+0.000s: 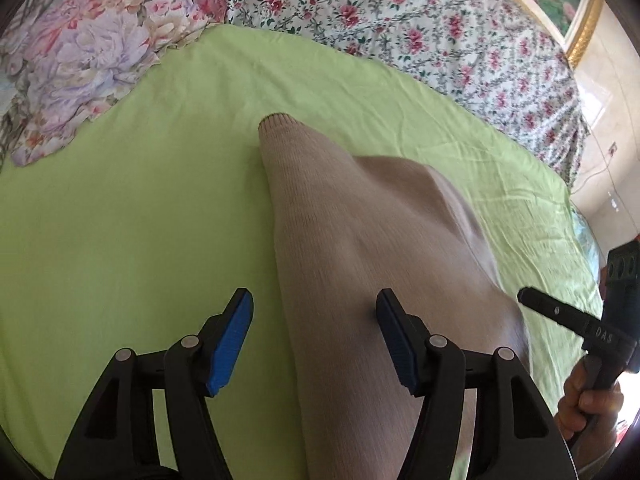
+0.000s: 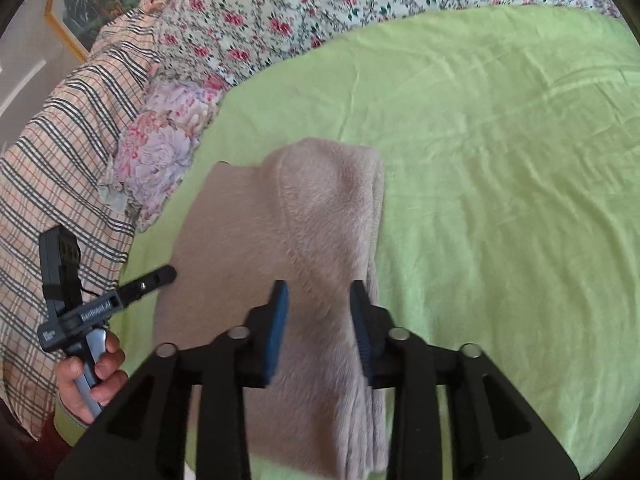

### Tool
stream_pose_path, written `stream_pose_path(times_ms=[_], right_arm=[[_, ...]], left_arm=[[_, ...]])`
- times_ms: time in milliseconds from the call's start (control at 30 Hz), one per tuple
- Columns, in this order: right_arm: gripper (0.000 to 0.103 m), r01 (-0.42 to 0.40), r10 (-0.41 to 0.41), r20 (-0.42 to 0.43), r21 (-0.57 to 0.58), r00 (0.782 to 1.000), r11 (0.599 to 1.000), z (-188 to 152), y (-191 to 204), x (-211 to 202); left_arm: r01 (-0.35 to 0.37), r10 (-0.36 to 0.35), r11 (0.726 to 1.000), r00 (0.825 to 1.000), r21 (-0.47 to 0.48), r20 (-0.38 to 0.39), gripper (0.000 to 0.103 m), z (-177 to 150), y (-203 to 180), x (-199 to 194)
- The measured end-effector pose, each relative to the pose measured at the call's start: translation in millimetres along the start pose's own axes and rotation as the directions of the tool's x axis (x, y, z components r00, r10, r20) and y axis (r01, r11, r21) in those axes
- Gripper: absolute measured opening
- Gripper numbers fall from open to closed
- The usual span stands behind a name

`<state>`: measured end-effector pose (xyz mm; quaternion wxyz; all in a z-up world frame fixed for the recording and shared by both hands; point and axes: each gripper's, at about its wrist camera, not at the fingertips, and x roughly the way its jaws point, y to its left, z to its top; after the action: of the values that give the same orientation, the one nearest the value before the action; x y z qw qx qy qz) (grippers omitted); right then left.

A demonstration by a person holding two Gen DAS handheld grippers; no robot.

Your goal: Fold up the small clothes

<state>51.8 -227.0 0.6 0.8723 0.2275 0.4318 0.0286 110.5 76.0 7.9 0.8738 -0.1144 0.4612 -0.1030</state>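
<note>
A beige knitted garment [image 2: 280, 248] lies on the green sheet [image 2: 500, 160] of the bed, its right side apparently doubled over into a thick layered edge, though blur makes the layers hard to count. The right tongs [image 2: 318, 320] stand partly open above that edge, pads clear of the cloth, gripping nothing. The left tongs [image 1: 314, 336] hang wide open over the garment's left border, empty. A fold looks freshly laid, and both tongs are free. Next, I judge, the left tongs must pinch the left border or the far sleeve end [image 1: 276, 124] and carry it across. Floral bedding [image 1: 360, 8] lies beyond.
</note>
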Motion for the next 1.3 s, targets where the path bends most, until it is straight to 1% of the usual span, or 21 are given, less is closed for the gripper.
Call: stream_pose_path(times_ms=[67, 100, 167, 267, 300, 367, 433, 533, 633, 667, 700, 767, 800, 833, 900, 967, 1000, 1067, 1100, 1167, 1300], right_arm=[[0.039, 0.005, -0.005, 0.006, -0.002, 1.0, 1.0, -6, 2, -7], [0.039, 0.007, -0.007, 0.011, -0.003, 1.0, 1.0, -11, 3, -13], [0.043, 0.01, -0.01, 0.015, -0.009, 1.0, 1.0, -20, 6, -22], [0.052, 0.018, -0.017, 0.014, -0.024, 1.0, 1.0, -35, 12, -32], [0.052, 0.022, -0.022, 0.011, -0.034, 1.0, 0.999, -42, 14, -36], [0.056, 0.034, -0.034, 0.007, -0.051, 0.999, 0.998, -52, 18, -41], [0.06, 0.048, -0.048, 0.006, -0.068, 0.999, 0.996, -63, 21, -47], [0.066, 0.077, -0.077, 0.004, -0.106, 0.997, 0.991, -80, 27, -53], [0.068, 0.135, -0.131, 0.033, -0.167, 0.991, 0.977, -94, 35, -61], [0.069, 0.142, -0.137, 0.037, -0.18, 0.99, 0.973, -98, 36, -63], [0.069, 0.141, -0.136, 0.037, -0.187, 0.99, 0.972, -102, 36, -65], [0.075, 0.126, -0.123, 0.031, -0.187, 0.992, 0.974, -111, 36, -70], [0.076, 0.122, -0.118, 0.033, -0.187, 0.992, 0.975, -115, 36, -72], [0.079, 0.128, -0.123, 0.037, -0.191, 0.992, 0.973, -119, 36, -75], [0.083, 0.147, -0.14, 0.046, -0.205, 0.989, 0.968, -125, 37, -77], [0.085, 0.15, -0.147, 0.029, -0.214, 0.989, 0.965, -131, 38, -74], [0.085, 0.13, -0.131, 0.01, -0.208, 0.991, 0.969, -133, 37, -72], [0.085, 0.066, -0.072, -0.025, -0.189, 0.997, 0.98, -136, 37, -68], [0.085, 0.061, -0.069, -0.033, -0.188, 0.997, 0.98, -135, 37, -66], [0.085, 0.087, -0.096, -0.034, -0.203, 0.995, 0.975, -134, 42, -62], [0.085, 0.062, -0.069, -0.017, -0.259, 0.997, 0.964, -132, 55, -61]], left_arm=[[0.006, -0.006, 1.0, 1.0, 0.001, 0.004, 0.064, -11, -3, -11], [-0.001, 0.001, 1.0, 1.0, 0.007, 0.01, 0.065, -18, -7, -18], [-0.048, 0.047, 0.998, 0.998, 0.028, 0.033, 0.067, -35, -12, -33], [-0.079, 0.078, 0.996, 0.996, 0.049, 0.036, 0.078, -53, -18, -45], [-0.088, 0.086, 0.995, 0.996, 0.054, 0.032, 0.081, -60, -20, -49], [-0.091, 0.089, 0.994, 0.996, 0.059, 0.025, 0.081, -71, -20, -54], [-0.108, 0.107, 0.992, 0.994, 0.068, 0.012, 0.082, -80, -20, -57], [-0.136, 0.135, 0.986, 0.991, 0.094, 0.012, 0.082, -97, -21, -64], [-0.174, 0.172, 0.977, 0.985, 0.123, 0.025, 0.082, -111, -25, -71], [-0.187, 0.185, 0.973, 0.982, 0.135, 0.029, 0.082, -116, -27, -72], [-0.205, 0.202, 0.967, 0.979, 0.15, 0.035, 0.082, -121, -29, -74], [-0.222, 0.221, 0.958, 0.975, 0.183, 0.029, 0.082, -131, -32, -76], [-0.229, 0.228, 0.954, 0.973, 0.195, 0.029, 0.082, -136, -34, -77], [-0.237, 0.236, 0.949, 0.971, 0.206, 0.032, 0.082, -140, -35, -79], [-0.248, 0.245, 0.943, 0.969, 0.222, 0.042, 0.083, -146, -36, -81], [-0.253, 0.25, 0.938, 0.967, 0.238, 0.044, 0.084, -151, -38, -82], [-0.254, 0.252, 0.936, 0.967, 0.245, 0.04, 0.085, -152, -39, -82], [-0.244, 0.244, 0.937, 0.969, 0.249, 0.034, 0.086, -154, -40, -83], [-0.241, 0.241, 0.938, 0.97, 0.249, 0.032, 0.087, -154, -40, -83], [-0.243, 0.241, 0.938, 0.97, 0.247, 0.039, 0.088, -152, -40, -85], [-0.25, 0.241, 0.941, 0.968, 0.228, 0.067, 0.089, -145, -39, -88]])
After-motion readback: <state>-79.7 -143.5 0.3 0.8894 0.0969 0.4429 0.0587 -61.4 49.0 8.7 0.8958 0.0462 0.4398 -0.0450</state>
